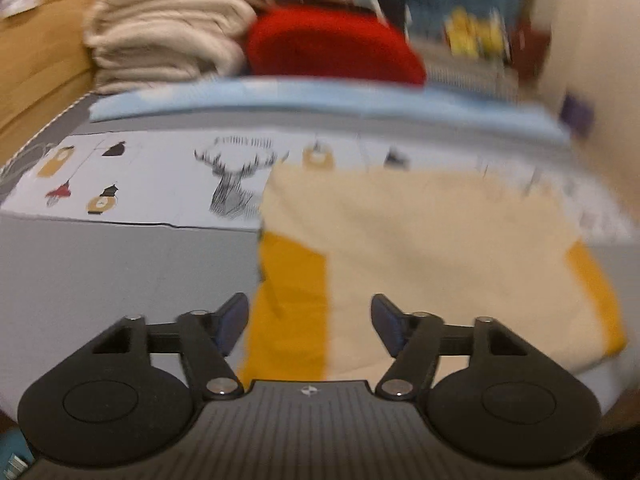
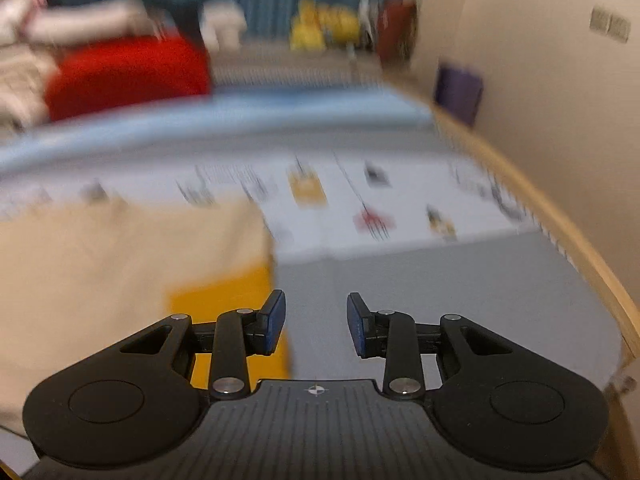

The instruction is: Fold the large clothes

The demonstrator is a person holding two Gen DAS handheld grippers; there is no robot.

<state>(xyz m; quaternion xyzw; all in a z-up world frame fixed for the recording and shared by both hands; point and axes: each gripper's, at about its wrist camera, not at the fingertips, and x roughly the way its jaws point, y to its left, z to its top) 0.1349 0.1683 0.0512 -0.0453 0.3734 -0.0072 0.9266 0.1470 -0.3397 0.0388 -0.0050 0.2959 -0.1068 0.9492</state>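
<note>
A cream garment with mustard-yellow parts (image 1: 420,248) lies folded flat on the bed. In the right wrist view it (image 2: 120,264) fills the left half. My left gripper (image 1: 310,320) is open and empty, held above the garment's near left edge, over a yellow strip (image 1: 288,308). My right gripper (image 2: 316,320) is open and empty, just right of the garment's right edge, over the grey sheet (image 2: 460,300). Both views are blurred.
A printed bedsheet (image 1: 160,176) with deer and lantern drawings lies beyond the garment. Behind it are a light blue fold (image 1: 320,98), a red cloth (image 1: 332,44) and stacked beige towels (image 1: 160,36). A wooden bed frame (image 2: 560,220) and wall run along the right.
</note>
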